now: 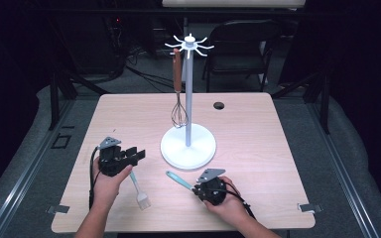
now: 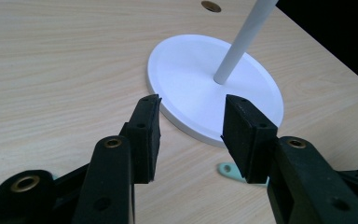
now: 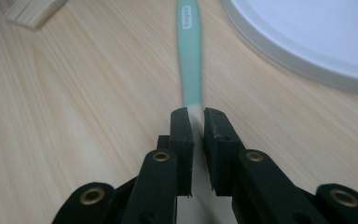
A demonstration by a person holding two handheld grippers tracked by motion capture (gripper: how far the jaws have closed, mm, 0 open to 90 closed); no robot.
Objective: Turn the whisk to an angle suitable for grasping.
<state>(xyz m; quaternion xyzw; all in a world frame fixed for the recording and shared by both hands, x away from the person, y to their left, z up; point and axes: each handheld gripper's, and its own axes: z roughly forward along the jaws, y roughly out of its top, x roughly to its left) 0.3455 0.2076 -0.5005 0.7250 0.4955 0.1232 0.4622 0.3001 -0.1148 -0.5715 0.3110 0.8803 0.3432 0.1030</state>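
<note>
A teal-handled utensil (image 1: pixel 178 179) lies on the wooden table (image 1: pixel 248 148) in front of the white stand's base (image 1: pixel 176 146). My right gripper (image 1: pixel 197 188) is shut on its near, pale end; in the right gripper view the teal handle (image 3: pixel 189 56) runs straight away from the closed right gripper (image 3: pixel 195 112). My left gripper (image 1: pixel 138 154) stands open over the table at the left, with nothing between its fingers. In the left gripper view the open left gripper (image 2: pixel 191 105) faces the stand's base (image 2: pixel 191 70), and the teal handle's tip (image 2: pixel 228 170) shows low between the jaws.
A whisk (image 1: pixel 178 114) with a brown handle hangs from the stand's hooks (image 1: pixel 189 43). A pastry brush (image 1: pixel 140 191) lies near the left hand; its bristles (image 3: pixel 32 11) show in the right gripper view. A cable hole (image 1: pixel 219 105) is at the far edge, and a chair (image 1: pixel 243 44) stands beyond.
</note>
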